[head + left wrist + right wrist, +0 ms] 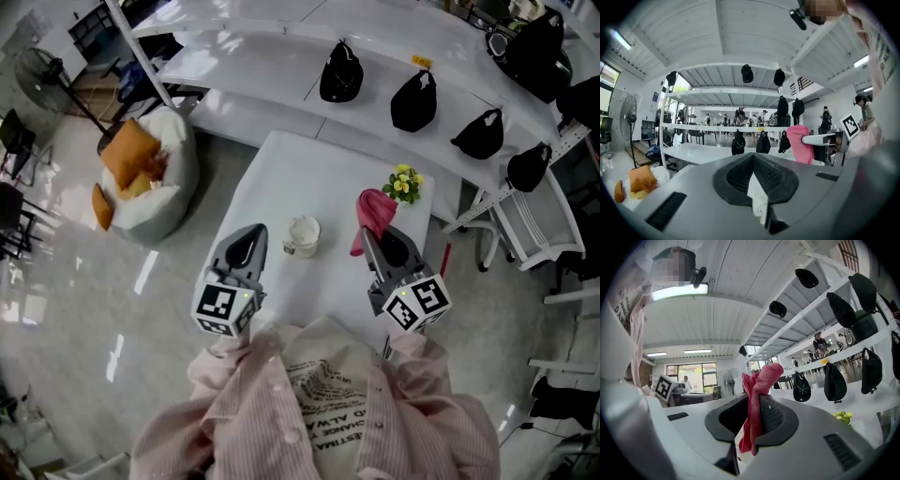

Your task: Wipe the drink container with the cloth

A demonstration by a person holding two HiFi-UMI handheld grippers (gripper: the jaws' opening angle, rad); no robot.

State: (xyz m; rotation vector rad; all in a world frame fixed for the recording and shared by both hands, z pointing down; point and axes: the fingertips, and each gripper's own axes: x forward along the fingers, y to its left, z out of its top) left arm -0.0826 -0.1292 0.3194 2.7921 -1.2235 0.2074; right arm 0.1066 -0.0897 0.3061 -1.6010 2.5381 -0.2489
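The small pale drink container [304, 233] stands on the white rectangular table [272, 173], well in from both side edges, bare tabletop around it; the left gripper [253, 234] hangs just beside it, jaws pressed together; the right gripper [377, 236] is clamped on the pinkish-red woven cloth [373, 211]; a small yellow-flowered plant [405, 183] sits near the far right corner; glossy grey floor [75, 281] lies open to the left, a white beanbag [178, 178] on it; long white shelves [281, 56] with black bags [341, 75] run behind.
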